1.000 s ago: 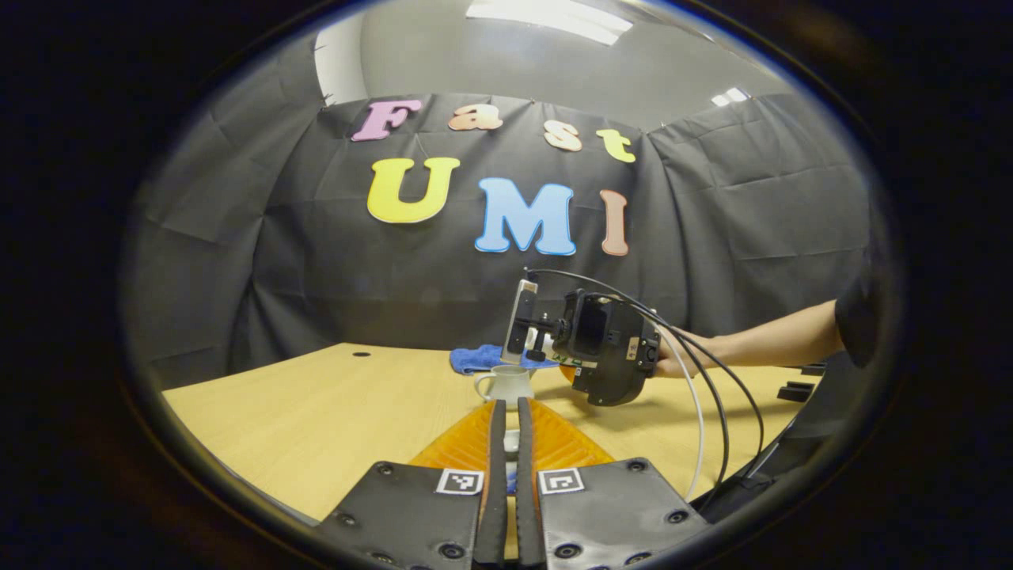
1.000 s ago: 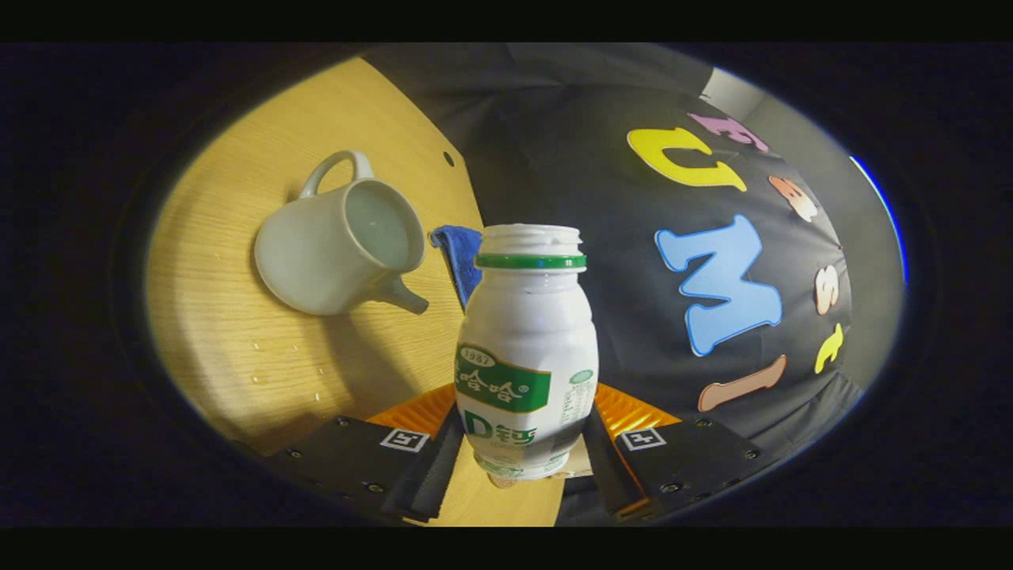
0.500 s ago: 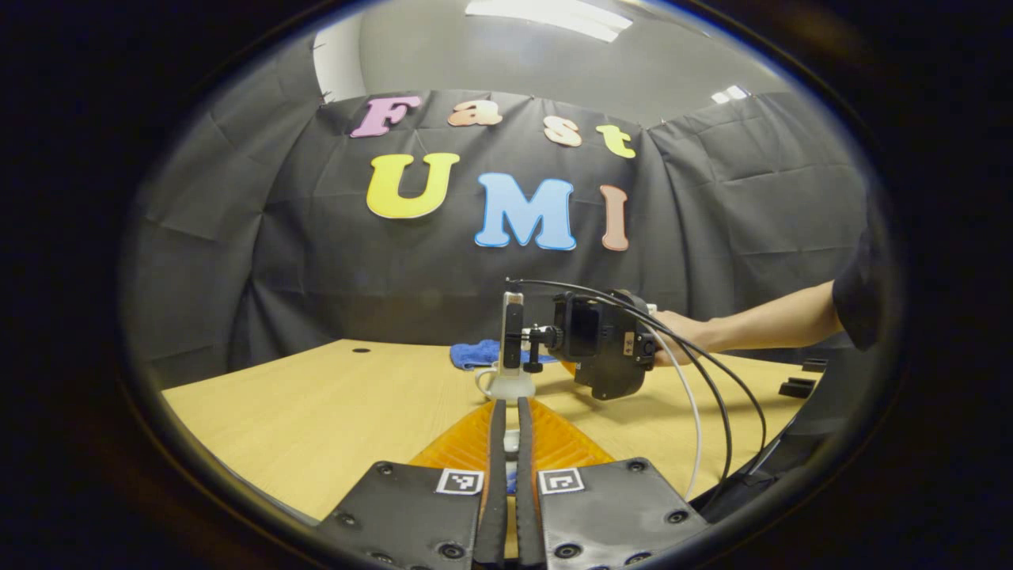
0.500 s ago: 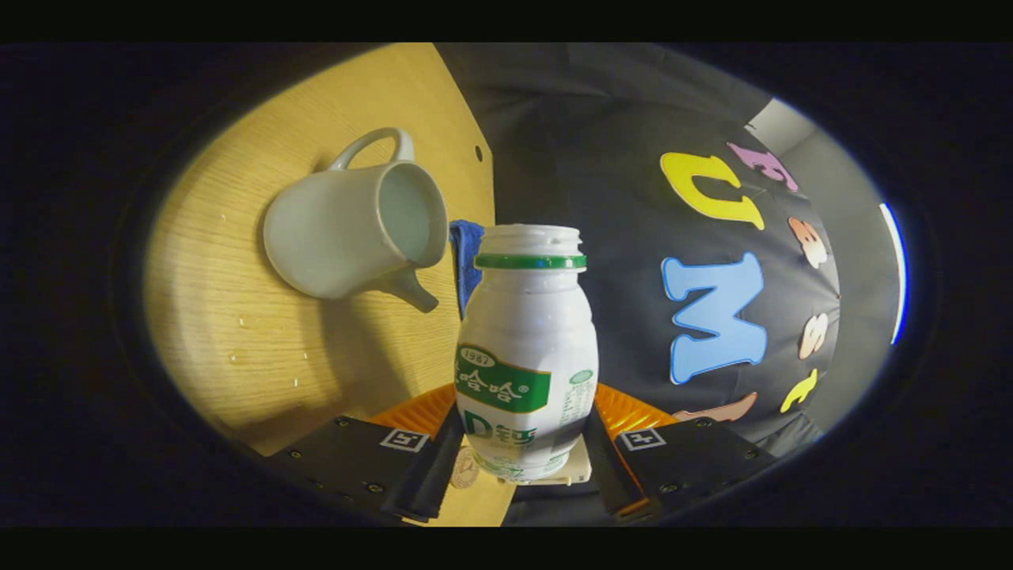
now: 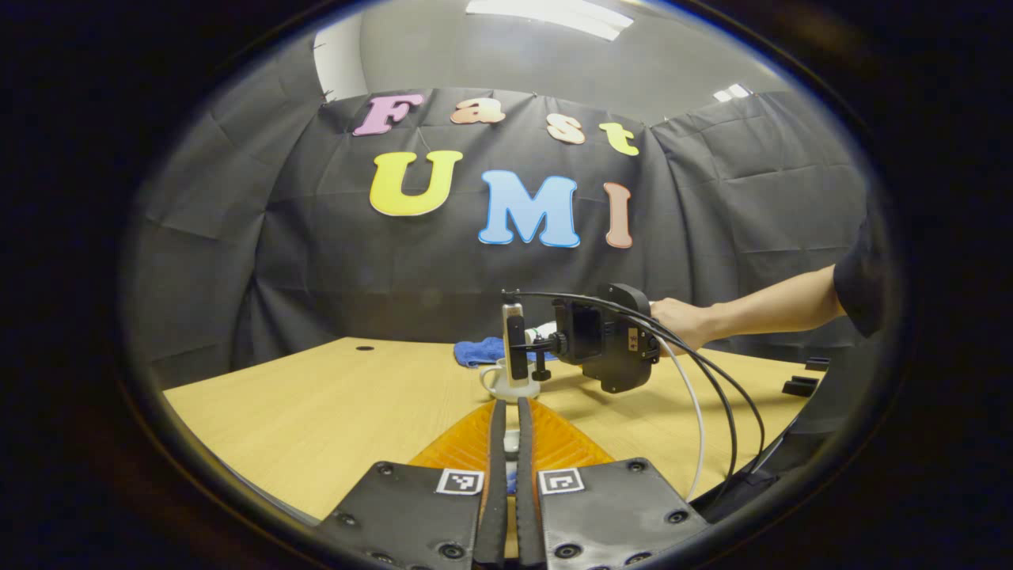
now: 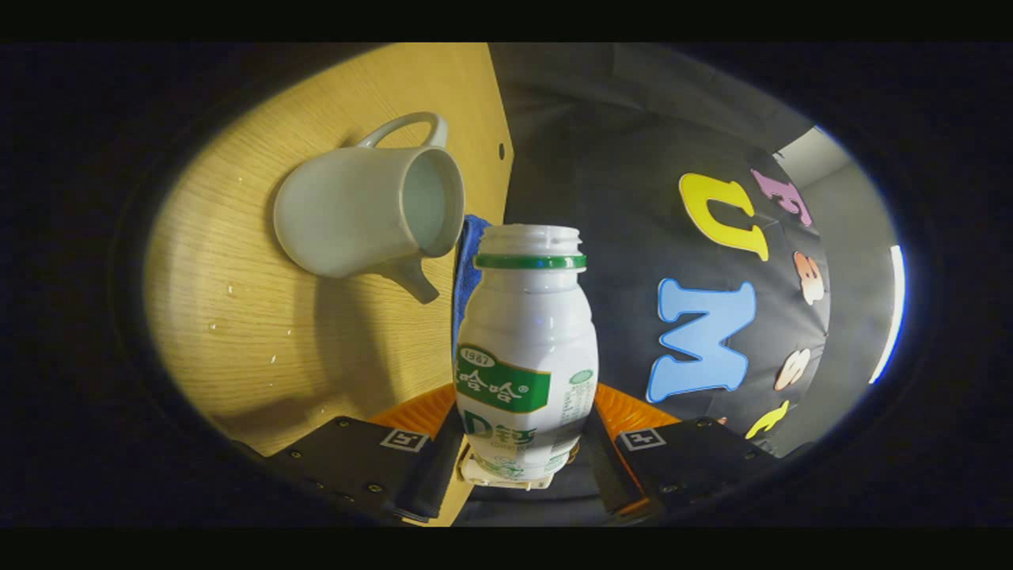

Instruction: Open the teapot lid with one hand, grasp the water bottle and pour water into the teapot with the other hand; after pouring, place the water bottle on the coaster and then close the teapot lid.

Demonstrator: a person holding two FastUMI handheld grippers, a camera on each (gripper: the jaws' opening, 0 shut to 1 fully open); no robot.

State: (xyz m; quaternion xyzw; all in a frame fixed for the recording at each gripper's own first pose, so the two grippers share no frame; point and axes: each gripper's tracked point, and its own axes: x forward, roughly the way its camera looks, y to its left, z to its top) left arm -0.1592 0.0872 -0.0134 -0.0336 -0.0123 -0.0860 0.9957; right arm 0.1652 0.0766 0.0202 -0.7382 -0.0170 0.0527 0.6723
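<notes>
I am holding the water bottle (image 6: pixel 526 356) in my right gripper (image 6: pixel 522 451), both fingers pressing on its lower body, one on either side; its mouth is uncapped and pointing forward, away from the fingers. Ahead and to the left of the bottle, the white teapot (image 6: pixel 368 214) is sitting lidless on the wooden table (image 6: pixel 237 317), its open top facing the bottle and its spout (image 6: pixel 411 281) reaching toward it without touching. A few water drops are lying on the table near the pot. A blue cloth (image 6: pixel 467 253) is showing just behind the bottle's neck. My left gripper (image 5: pixel 509 443) is resting low with its fingers nearly together on a small pale object that I cannot identify. Straight ahead of those fingers, the teapot (image 5: pixel 506 380) is standing, with the right gripper (image 5: pixel 601 340) held by my hand (image 5: pixel 681 321) just beyond.
</notes>
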